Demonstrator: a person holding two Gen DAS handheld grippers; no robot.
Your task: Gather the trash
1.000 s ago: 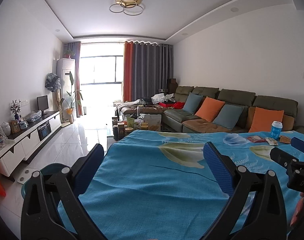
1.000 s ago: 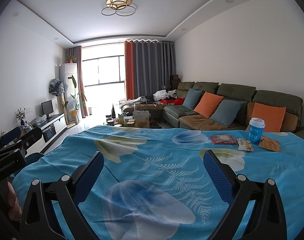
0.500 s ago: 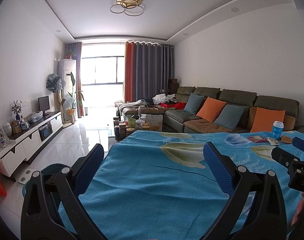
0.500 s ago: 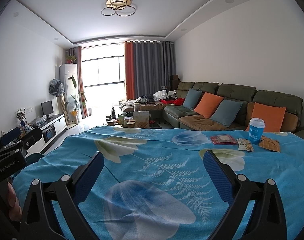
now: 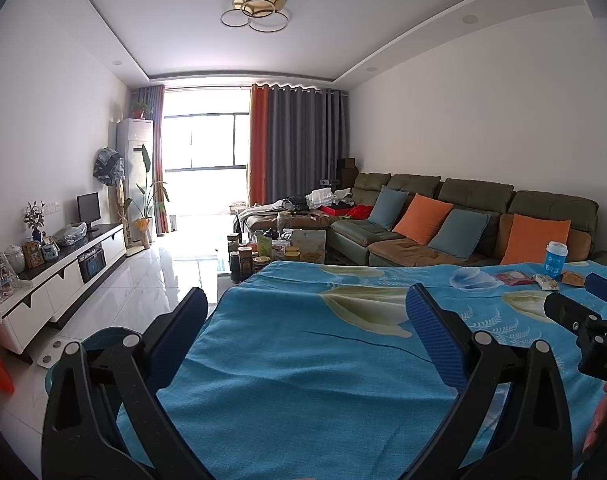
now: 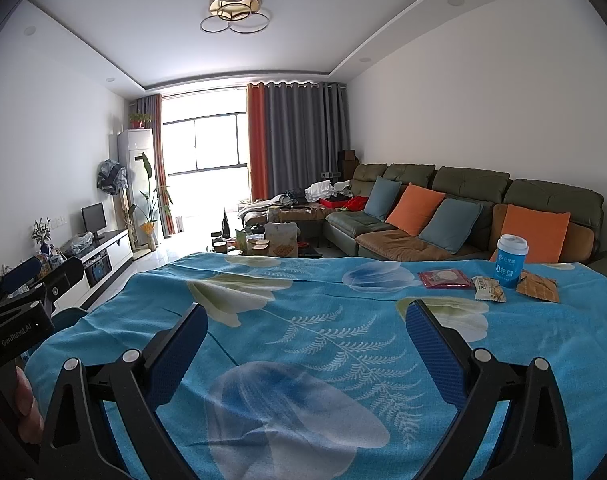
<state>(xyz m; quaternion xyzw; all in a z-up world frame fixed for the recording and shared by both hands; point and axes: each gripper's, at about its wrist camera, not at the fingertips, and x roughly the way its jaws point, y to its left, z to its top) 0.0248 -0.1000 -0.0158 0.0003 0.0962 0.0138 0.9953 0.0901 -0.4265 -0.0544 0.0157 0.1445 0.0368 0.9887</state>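
Trash lies at the far right of the blue floral tablecloth (image 6: 303,344): a blue paper cup with a white lid (image 6: 510,261), a red packet (image 6: 443,279), a pale snack wrapper (image 6: 489,289) and a brown wrapper (image 6: 538,287). In the left wrist view the same cup (image 5: 556,260) and red packet (image 5: 514,278) show small at the right. My right gripper (image 6: 306,314) hovers open over the cloth, well short of the trash. My left gripper (image 5: 306,300) is open over the table's left edge, holding nothing.
A teal bin (image 5: 99,338) stands on the floor under the table's left edge. Beyond the table are a cluttered coffee table (image 5: 271,248), a green sofa with cushions (image 5: 463,224) and a white TV cabinet (image 5: 59,276). A white tiled floor (image 5: 143,280) stretches to the window.
The left wrist view has shifted slightly, so the cup and sofa sit a little lower and further right. The right gripper has not moved. Both stay open.
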